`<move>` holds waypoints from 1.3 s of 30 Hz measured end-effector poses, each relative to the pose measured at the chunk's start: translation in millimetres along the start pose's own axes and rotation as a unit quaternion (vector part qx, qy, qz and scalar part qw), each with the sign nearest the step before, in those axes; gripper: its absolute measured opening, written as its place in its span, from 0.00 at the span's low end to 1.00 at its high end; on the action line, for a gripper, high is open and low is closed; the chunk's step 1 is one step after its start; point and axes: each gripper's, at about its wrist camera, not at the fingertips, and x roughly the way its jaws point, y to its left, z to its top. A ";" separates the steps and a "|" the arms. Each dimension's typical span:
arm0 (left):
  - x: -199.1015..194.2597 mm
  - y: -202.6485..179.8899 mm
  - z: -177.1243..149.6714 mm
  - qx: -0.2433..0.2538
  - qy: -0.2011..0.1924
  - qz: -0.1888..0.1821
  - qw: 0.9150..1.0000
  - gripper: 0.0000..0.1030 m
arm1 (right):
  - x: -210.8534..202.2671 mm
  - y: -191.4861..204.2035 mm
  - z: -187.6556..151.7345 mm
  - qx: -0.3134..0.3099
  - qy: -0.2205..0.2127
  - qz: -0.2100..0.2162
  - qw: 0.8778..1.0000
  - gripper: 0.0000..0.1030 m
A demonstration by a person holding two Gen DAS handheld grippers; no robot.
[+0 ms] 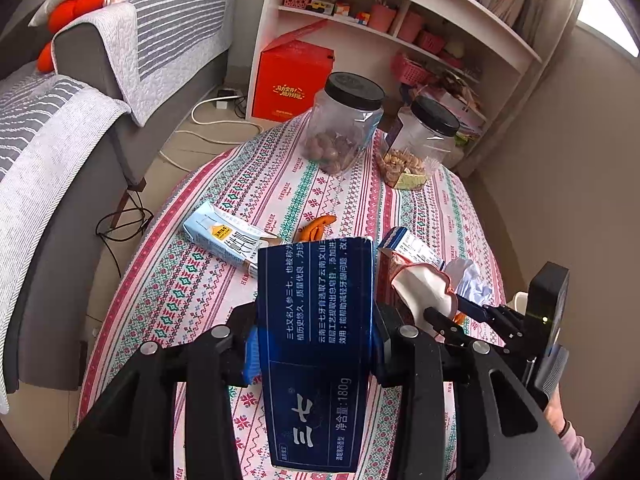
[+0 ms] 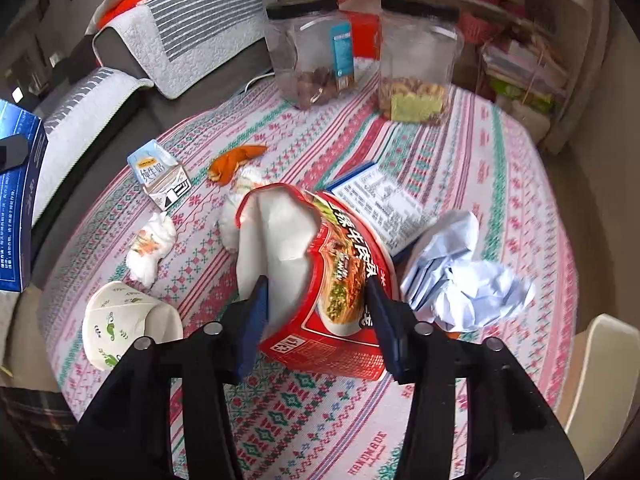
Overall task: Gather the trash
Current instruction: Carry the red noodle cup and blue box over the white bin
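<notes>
The left hand-held gripper was clamped on a dark blue toothpaste box, its blue pads pressed against both long sides and the box held above the counter, which wore a pink, green and white patterned cloth. The right hand-held gripper was clamped on a crushed red noodle cup, white inside, one finger against its inner wall and the other on the printed outer wall. Other trash lay on the counter: a pale blue milk carton on its side, an orange peel just beyond it, a crumpled white tissue near the carton, a tipped paper cup with green leaf print at the near left edge, a ball of crumpled pale blue paper just right of the noodle cup, and a flat printed box between them. At the far side stood two clear black-lidded jars, both holding nuts. A grey sofa sat to the left and a white shelf behind
</notes>
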 end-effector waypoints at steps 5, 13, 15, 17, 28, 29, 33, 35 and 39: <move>-1.5 -4.6 0.1 0.002 -0.008 -0.005 1.000 0.39 | -19.7 -6.6 5.9 0.033 -0.016 0.047 0.998 0.36; -6.6 -19.2 -0.8 0.013 -0.023 -0.019 0.999 0.39 | -54.7 -16.5 11.4 0.072 -0.056 0.082 0.992 0.36; -6.1 -23.4 -0.6 0.014 -0.023 -0.021 0.999 0.39 | -61.5 -19.3 10.1 0.074 -0.064 0.080 0.992 0.36; -5.3 -28.7 -1.0 0.018 -0.023 -0.025 0.999 0.39 | -67.6 -22.9 8.8 0.075 -0.069 0.078 0.992 0.36; 3.3 -68.0 -3.4 0.041 -0.023 -0.044 0.998 0.39 | -95.6 -60.7 -2.6 0.101 -0.095 0.046 0.989 0.36; 4.9 -72.4 -3.5 0.044 -0.022 -0.047 0.998 0.39 | -97.9 -64.3 -4.0 0.103 -0.097 0.041 0.989 0.36; 10.0 -88.3 -4.4 0.053 -0.021 -0.054 0.997 0.39 | -109.5 -83.9 -10.3 0.118 -0.107 0.024 0.987 0.37; 13.7 -97.7 -4.9 0.058 -0.019 -0.058 0.996 0.39 | -115.1 -94.0 -14.3 0.126 -0.112 0.013 0.986 0.37; 19.9 -112.5 -6.5 0.068 -0.018 -0.063 0.995 0.39 | -125.5 -115.6 -22.5 0.147 -0.120 -0.008 0.982 0.37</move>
